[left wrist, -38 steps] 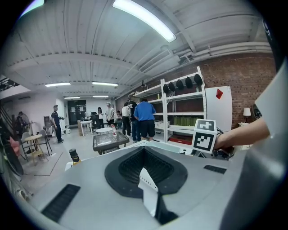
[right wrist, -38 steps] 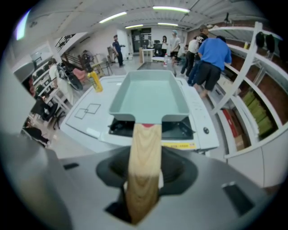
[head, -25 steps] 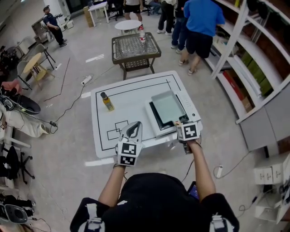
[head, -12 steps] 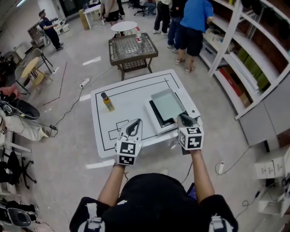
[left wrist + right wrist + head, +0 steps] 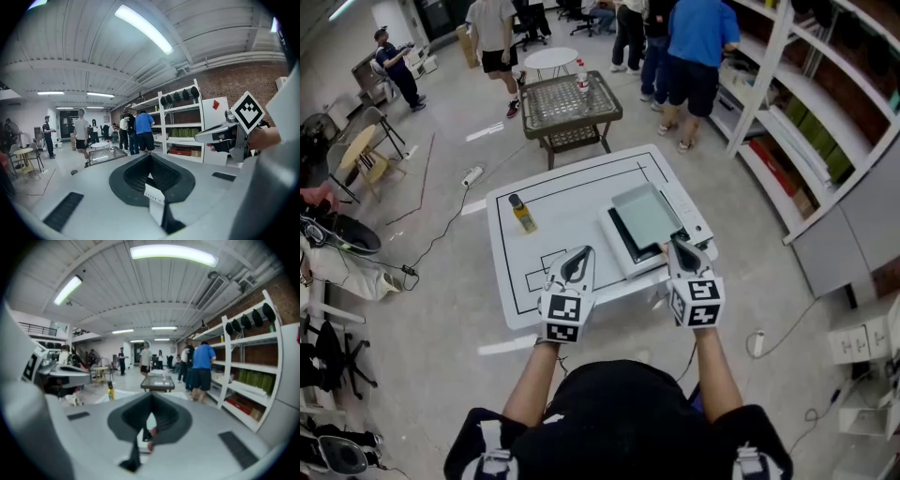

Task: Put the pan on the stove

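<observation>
Your right claw [image 5: 674,246] pinched shut on pan [image 5: 647,217] handle at its near edge. Pan sits on stove [image 5: 695,225], right side of table [image 5: 572,192]. Right gripper view shows dark handle between jaws; head view doesn't. Your left claw [image 5: 577,259] pressed together, empty, over near table edge. Open tabletop between bottle [image 5: 522,213] and stove.

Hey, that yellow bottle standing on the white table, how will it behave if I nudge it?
The yellow bottle is tall, narrow and upright, so a push high up would probably tip it. Once on its side it might roll. It looks like plastic, so it is likely light, though its fill isn't visible.
</observation>
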Motion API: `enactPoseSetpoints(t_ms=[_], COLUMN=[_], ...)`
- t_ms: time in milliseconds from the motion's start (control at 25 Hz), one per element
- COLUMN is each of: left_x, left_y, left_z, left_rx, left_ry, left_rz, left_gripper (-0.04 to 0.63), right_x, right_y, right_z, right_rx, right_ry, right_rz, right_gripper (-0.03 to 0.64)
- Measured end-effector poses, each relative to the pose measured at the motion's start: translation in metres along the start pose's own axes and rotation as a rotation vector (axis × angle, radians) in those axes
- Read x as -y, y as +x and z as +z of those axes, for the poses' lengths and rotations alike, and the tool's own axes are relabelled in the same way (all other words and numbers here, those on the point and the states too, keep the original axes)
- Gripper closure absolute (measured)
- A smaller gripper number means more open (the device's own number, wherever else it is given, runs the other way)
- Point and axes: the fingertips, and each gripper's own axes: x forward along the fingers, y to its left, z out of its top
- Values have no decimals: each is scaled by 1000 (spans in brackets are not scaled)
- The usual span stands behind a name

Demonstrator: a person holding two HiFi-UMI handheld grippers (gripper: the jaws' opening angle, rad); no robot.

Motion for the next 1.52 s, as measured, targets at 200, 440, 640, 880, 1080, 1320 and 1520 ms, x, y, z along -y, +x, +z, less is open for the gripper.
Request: enactPoseSetpoints(t_ms=[200, 440, 640, 880, 1080, 1320, 1520], left_x=[-1, -2, -1, 0, 0, -2, -3], left_y=[-1, -1, 1, 0, -2, -3, -4], left_z=[2, 5, 5, 6, 5, 4, 3], left_rx=[11, 20, 24, 24, 22, 23, 26], left_ry=[1, 1, -1, -13, -15, -17, -20], left_rz=[-7, -12, -19, -28, -26, -21, -22], left_gripper=[569, 569, 569, 569, 569, 569, 569], right_x=[3, 9, 13, 12, 12, 13, 13], right_y=[-4, -5, -7, -9, -9, -7, -6], right_z=[5, 3, -1, -2, -5, -14, -19], right_rx=[23, 20, 10, 4, -2, -25, -30], right_ry=[12, 27, 25, 28, 37, 40, 39], right_rz=[-12, -39, -48, -51, -44, -51, -57], right_gripper=[583, 583, 583, 583, 583, 583, 583])
